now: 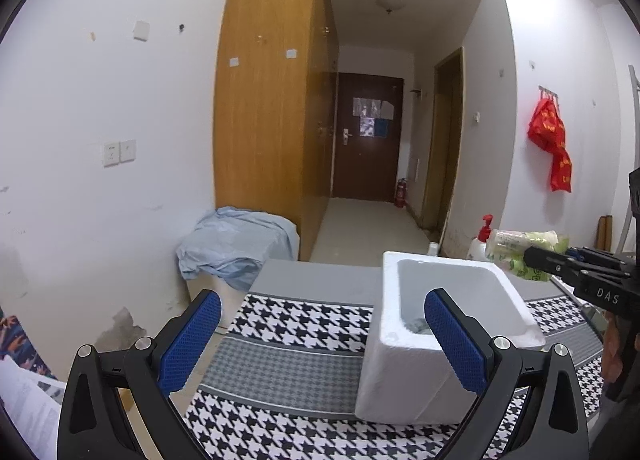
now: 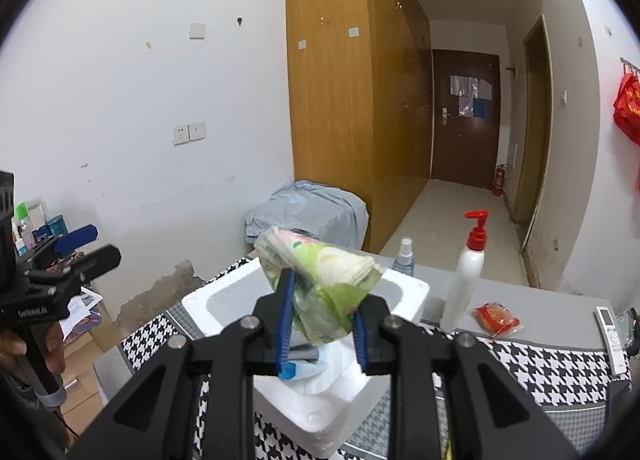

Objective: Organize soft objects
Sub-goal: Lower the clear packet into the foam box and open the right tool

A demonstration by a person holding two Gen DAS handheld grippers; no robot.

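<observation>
My right gripper [image 2: 322, 326] is shut on a soft green tissue pack [image 2: 320, 280], holding it above the white foam box [image 2: 224, 296]. The left wrist view shows the same tissue pack [image 1: 520, 250] carried in by the right gripper [image 1: 538, 258] beyond the foam box's [image 1: 400, 372] far right corner. My left gripper [image 1: 322, 340] stands open with nothing between its blue pads [image 1: 192, 344], low in front of the box. Something soft and pale lies at the box bottom [image 2: 316, 374]. From the right wrist view, the left gripper [image 2: 86, 246] appears at the far left, held by a hand.
The box stands on a houndstooth cloth [image 1: 288, 320] over a table. A white pump bottle [image 2: 466, 280], a small spray bottle [image 2: 404, 258], a red packet [image 2: 496, 318] and a remote [image 2: 612, 334] lie behind and right. A blue-covered bundle [image 1: 236, 248] sits by the wardrobe [image 1: 264, 100].
</observation>
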